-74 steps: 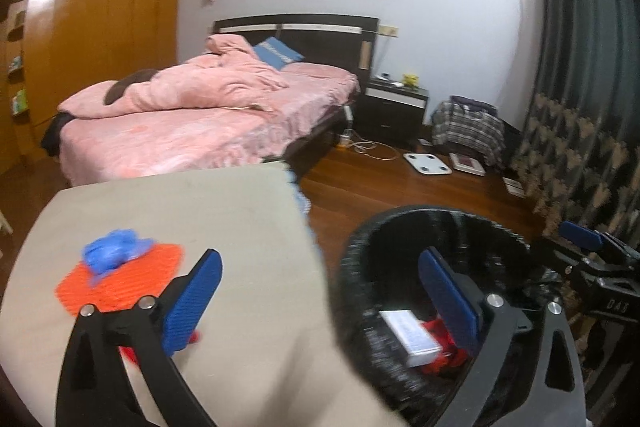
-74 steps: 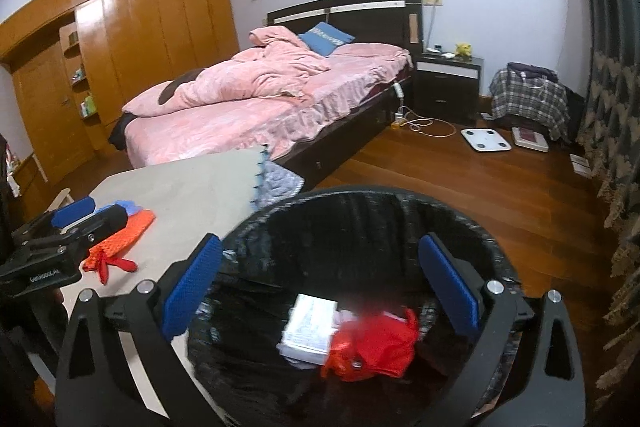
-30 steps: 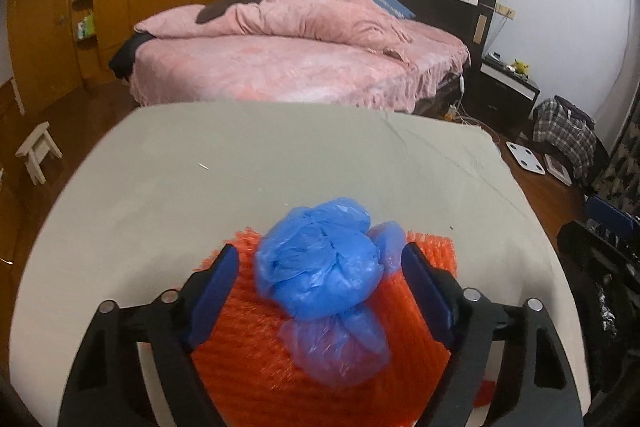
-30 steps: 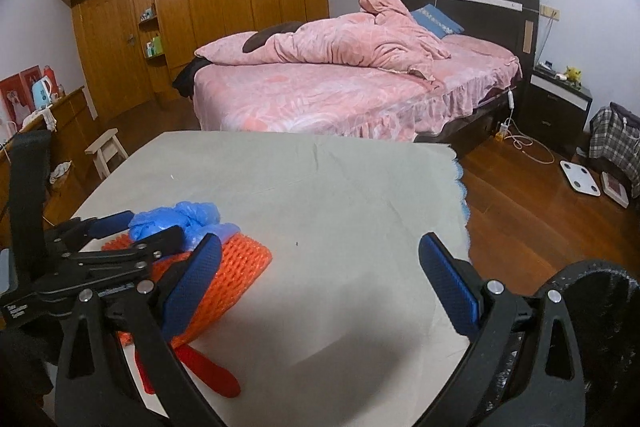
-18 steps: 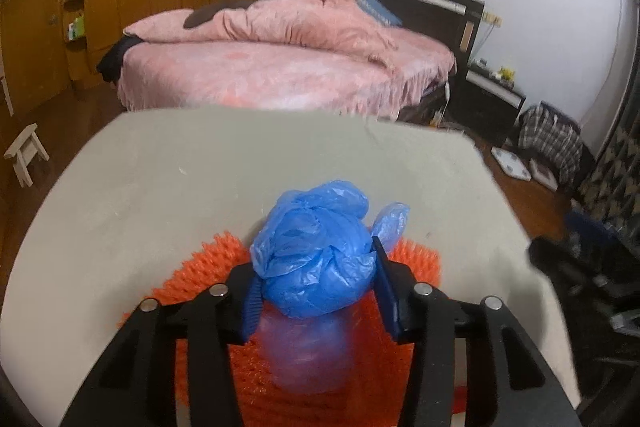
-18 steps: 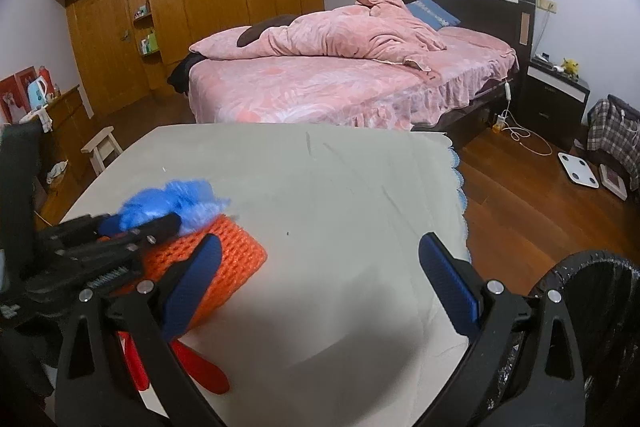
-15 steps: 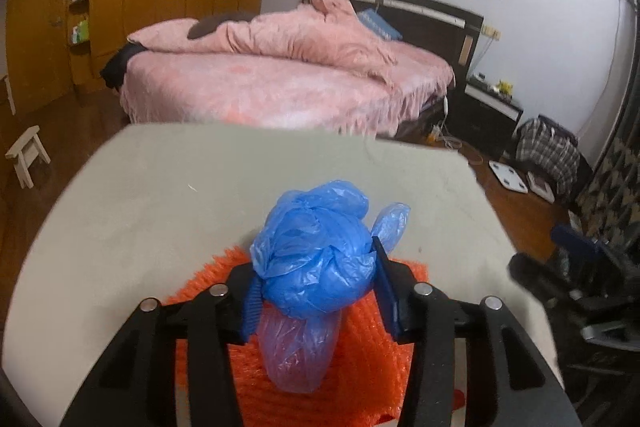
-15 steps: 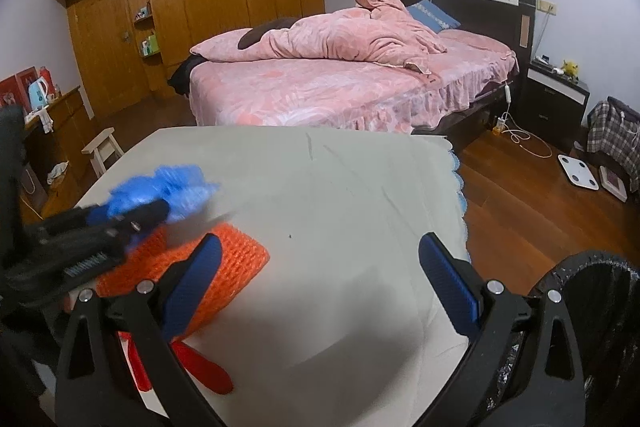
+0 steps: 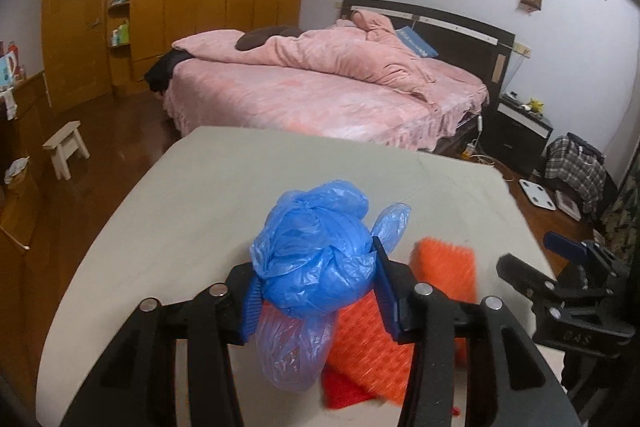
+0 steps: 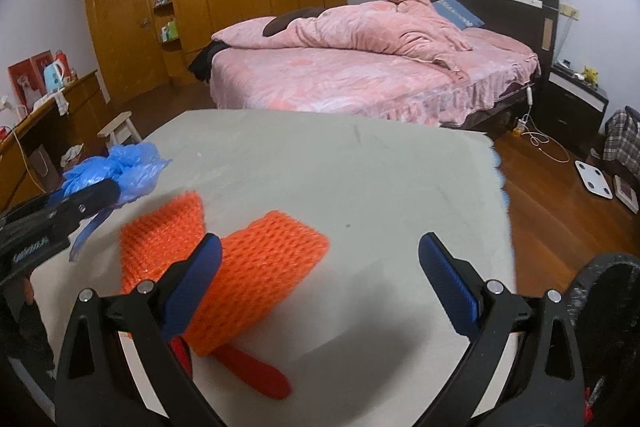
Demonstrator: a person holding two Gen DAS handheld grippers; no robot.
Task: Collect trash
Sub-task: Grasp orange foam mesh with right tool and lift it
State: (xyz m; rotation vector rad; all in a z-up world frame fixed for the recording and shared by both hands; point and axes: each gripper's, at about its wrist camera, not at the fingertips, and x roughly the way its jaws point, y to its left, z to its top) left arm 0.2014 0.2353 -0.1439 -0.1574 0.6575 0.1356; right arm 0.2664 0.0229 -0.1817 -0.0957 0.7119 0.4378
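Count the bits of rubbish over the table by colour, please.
Blue crumpled plastic bag, held in left gripper: 1
Orange foam net on grey table: 1, perhaps two pieces
Red flat strip beneath the net: 1
Total: 3

Grey-clothed table [image 10: 360, 179] with orange foam netting [image 10: 256, 267] on it.
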